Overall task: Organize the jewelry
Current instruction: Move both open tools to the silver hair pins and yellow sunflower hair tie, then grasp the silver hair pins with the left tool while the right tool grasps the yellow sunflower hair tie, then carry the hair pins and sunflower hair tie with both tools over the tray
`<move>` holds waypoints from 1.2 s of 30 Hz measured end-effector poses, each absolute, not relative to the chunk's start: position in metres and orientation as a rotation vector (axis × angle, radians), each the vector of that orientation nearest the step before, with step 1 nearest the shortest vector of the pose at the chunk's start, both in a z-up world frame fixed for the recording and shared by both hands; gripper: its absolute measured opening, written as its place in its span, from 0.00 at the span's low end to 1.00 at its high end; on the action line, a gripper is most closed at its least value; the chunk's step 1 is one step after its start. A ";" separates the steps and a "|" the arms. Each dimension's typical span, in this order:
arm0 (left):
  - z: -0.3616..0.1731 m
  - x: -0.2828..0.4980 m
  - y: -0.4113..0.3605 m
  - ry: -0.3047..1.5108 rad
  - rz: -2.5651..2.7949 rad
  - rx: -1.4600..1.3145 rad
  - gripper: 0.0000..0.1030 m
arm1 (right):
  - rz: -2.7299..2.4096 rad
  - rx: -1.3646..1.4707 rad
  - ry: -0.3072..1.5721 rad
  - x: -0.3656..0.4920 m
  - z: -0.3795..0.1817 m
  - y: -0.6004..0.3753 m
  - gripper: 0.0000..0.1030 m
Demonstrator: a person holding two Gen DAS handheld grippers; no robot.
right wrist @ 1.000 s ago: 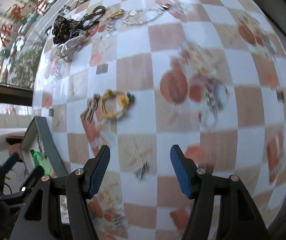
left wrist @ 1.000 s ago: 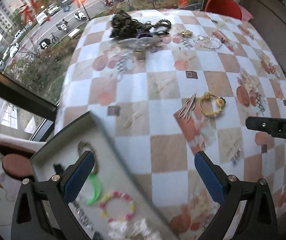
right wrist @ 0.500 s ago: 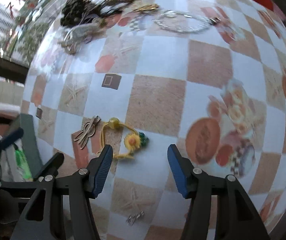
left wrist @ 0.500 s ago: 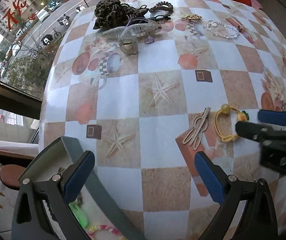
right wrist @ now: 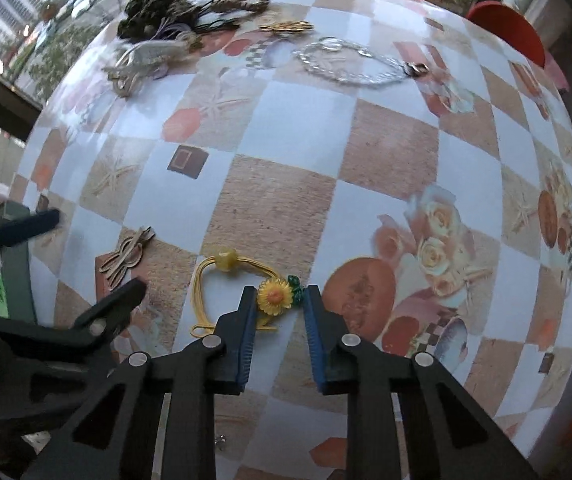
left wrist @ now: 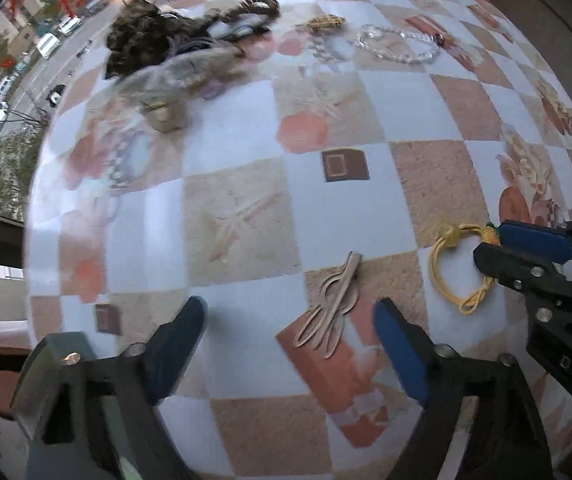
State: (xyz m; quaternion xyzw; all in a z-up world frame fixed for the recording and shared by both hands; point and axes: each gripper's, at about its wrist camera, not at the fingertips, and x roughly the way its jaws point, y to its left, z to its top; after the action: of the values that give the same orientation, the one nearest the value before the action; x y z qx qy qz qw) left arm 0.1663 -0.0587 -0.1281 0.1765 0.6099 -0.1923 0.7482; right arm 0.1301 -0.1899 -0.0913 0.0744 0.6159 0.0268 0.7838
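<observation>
A yellow hair tie with a sunflower charm (right wrist: 273, 298) lies on the checked tablecloth; its cord loop also shows in the left wrist view (left wrist: 437, 268). My right gripper (right wrist: 277, 300) is open, its jaws narrowed on either side of the sunflower, not clamped. A beige bow-shaped hair clip (left wrist: 331, 312) (right wrist: 126, 258) lies left of the tie. My left gripper (left wrist: 289, 320) is open, low over the table, with the clip between its fingers. The grey jewelry tray (left wrist: 52, 354) sits at the near left edge.
At the far side lie a dark scrunchie (right wrist: 154, 4), a clear claw clip (right wrist: 146, 58), a braided hair tie (right wrist: 246, 0), a gold clip (right wrist: 286, 26) and a clear bead bracelet (right wrist: 349, 62). A red chair (right wrist: 505, 26) stands beyond the table.
Both grippers moved forward and down over the table. The right jaws narrowed around the sunflower charm. The left gripper left the tray and came up to the bow clip.
</observation>
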 end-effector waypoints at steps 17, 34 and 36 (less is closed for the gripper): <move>-0.094 0.155 -0.058 1.340 -0.510 0.239 0.22 | 0.041 0.410 1.321 0.099 -0.082 -0.232 0.24; -0.028 0.101 -0.018 1.282 -0.451 0.130 0.22 | 0.064 0.492 1.306 0.060 -0.045 -0.228 0.24; -0.021 0.091 -0.007 1.280 -0.429 0.115 0.22 | 0.070 0.499 1.306 0.057 -0.043 -0.226 0.24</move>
State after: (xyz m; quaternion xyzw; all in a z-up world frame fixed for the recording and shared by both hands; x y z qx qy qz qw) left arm 0.0908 -0.0070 -0.0213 0.0531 0.5922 -0.1984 0.7792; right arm 0.0569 -0.2260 -0.0427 0.2296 0.6010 0.0321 0.7649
